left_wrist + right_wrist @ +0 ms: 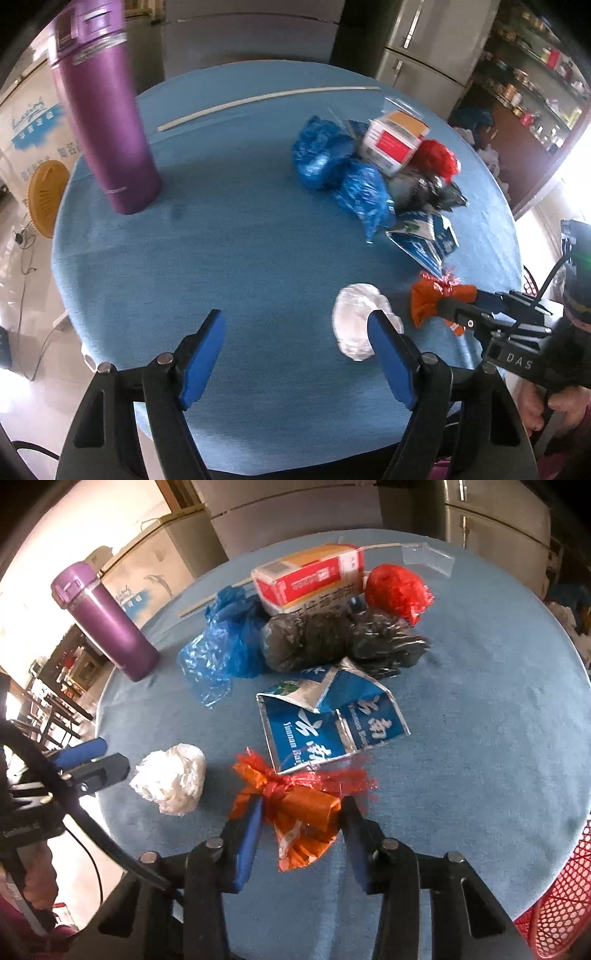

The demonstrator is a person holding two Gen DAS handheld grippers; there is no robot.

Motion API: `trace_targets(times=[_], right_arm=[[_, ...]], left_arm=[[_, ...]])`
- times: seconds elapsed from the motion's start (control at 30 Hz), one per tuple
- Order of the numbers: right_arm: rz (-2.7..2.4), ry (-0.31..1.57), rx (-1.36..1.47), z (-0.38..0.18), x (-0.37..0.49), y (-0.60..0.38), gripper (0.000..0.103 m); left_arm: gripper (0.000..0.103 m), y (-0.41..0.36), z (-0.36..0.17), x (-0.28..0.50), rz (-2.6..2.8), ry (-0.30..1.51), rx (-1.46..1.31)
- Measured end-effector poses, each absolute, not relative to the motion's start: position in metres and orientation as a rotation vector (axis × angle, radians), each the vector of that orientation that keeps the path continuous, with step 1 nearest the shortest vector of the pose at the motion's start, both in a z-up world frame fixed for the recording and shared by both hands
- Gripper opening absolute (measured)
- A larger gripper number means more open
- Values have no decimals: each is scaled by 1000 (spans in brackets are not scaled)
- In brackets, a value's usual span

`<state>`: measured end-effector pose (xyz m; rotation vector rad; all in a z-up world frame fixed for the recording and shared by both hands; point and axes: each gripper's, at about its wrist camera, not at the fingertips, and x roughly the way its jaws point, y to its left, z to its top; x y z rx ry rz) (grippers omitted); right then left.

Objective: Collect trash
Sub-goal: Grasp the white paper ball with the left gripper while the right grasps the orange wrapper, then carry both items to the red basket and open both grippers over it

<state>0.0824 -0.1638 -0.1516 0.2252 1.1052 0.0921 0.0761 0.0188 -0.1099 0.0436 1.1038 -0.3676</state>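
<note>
Between right gripper point(301, 812) jaws: orange wrapper point(299, 812), gripped; left gripper point(295, 332) jaws wide apart.

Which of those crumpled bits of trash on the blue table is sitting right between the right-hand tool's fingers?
The orange wrapper tied with red netting lies between the right gripper fingers. The white wad sits apart to its left; the blue, black and red bags lie farther back.
</note>
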Motion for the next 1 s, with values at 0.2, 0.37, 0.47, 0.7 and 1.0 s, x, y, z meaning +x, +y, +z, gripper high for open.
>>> trace_targets(times=[0.2,0.37,0.47,0.7,1.0], right_arm=[[57,1081,298,-153,78,-192,45],[24,1029,318,-145,65,-217,45],[8,1000,361,-141,57,-235,45],[-41,948,425,-132,35,-262,45],[-157,876,521,-128,-2,-320,45]], left_arm=[[79,-8,-117,73,-432,1103,90],[75,-27,-125,70,-499,1118,105],[60,-36,-129,69,-546,1131,110],[39,-54,-139,69,-602,1148,114],[36,-88,-122,70,-622,1083,184]])
